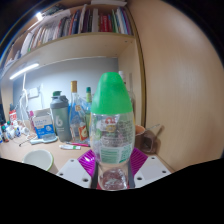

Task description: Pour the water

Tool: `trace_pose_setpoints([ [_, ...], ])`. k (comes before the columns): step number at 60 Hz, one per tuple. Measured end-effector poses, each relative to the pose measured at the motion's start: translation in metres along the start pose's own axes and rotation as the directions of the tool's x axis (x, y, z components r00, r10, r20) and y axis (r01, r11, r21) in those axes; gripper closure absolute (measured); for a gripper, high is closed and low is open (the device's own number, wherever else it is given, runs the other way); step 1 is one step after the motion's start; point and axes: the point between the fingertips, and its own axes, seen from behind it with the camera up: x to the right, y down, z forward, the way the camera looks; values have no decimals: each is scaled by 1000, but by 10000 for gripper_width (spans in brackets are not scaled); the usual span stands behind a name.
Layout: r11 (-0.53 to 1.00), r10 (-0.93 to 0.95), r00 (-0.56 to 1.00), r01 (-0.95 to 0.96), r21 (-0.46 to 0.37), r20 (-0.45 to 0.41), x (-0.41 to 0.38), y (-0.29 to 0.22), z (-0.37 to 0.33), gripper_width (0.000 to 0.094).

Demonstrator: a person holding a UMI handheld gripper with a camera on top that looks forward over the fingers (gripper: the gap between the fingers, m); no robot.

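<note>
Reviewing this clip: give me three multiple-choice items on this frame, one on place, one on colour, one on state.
1. Where is the bottle?
A. between the gripper fingers
B. on the bookshelf
C. inside the white bowl

2. What colour is the bottle's cap?
A. red
B. green
C. black

3. How does the bottle stand?
A. lying flat
B. upside down
C. upright

Answers: 1 A, its base sits between the pink pads; 2 B, the cap is bright green; 3 C, the cap points up.
</note>
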Motion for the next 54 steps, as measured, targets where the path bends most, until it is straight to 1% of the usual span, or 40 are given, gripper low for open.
trace_pose_setpoints([
  [4,1000,-11,1000,11,-6,6,-1,1,1,450],
  [6,999,-9,1000,9,-35,13,-2,4,1,416],
  [7,998,-10,1000,11,-65,12,-1,9,4,401],
  [10,983,0,1000,2,-185,7,0,32,0,297],
  [11,976,9,1000,-7,-219,6,0,38,-3,228],
  [12,970,22,1000,-20,-242,7,-1,41,-7,189],
  [13,967,38,999,-34,-251,9,-2,41,-10,117],
  [15,968,67,998,-63,-244,9,-2,39,-18,73],
  [21,958,76,997,-81,-274,-28,4,40,-55,96],
  [26,963,59,997,-71,-261,-53,5,28,-96,98],
  [31,959,59,995,-78,-273,-75,1,21,-146,97],
  [46,964,-7,999,-6,-266,-49,-54,-22,-312,94],
  [54,968,-56,998,46,-247,-34,-93,-50,-392,95],
])
